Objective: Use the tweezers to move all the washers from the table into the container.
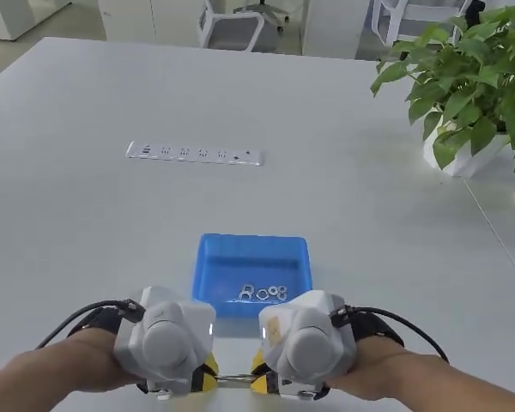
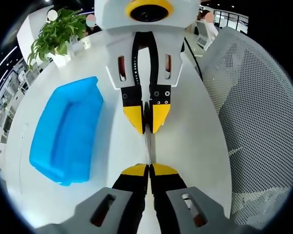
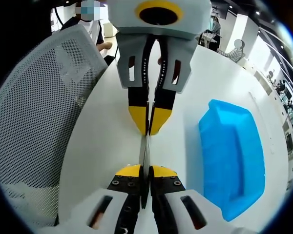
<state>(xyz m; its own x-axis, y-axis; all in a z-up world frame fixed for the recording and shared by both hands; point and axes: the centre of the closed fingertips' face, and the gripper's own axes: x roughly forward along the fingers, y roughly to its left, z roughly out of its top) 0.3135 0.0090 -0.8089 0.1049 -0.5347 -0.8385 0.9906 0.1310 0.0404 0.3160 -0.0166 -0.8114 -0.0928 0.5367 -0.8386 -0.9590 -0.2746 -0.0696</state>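
Left gripper [image 1: 208, 375] and right gripper [image 1: 259, 375] sit low at the near edge of the table [image 1: 240, 103], pointed at each other with their tips almost meeting. Each set of jaws is closed on one end of the tweezers [image 1: 233, 378], a thin metal strip that bridges the small gap between them. The left gripper view confirms this: my own yellow tips pinch the strip [image 2: 147, 146] at the bottom, and the opposing tips pinch its far end. Both of my wrists turn inward, and the grippers lie roughly level along the table edge.

Just beyond the grippers stands the blue container [image 1: 253, 243]. The washers [image 1: 263, 293] lie in a small cluster on its floor, close to the near wall. Every washer I can make out is inside it, so I judge the transfer complete or very nearly so. At most, the tweezers need to be set down.

Farther back, a white power strip [image 1: 193, 154] lies flat on the table. A potted plant [image 1: 472, 77] stands at the far right.
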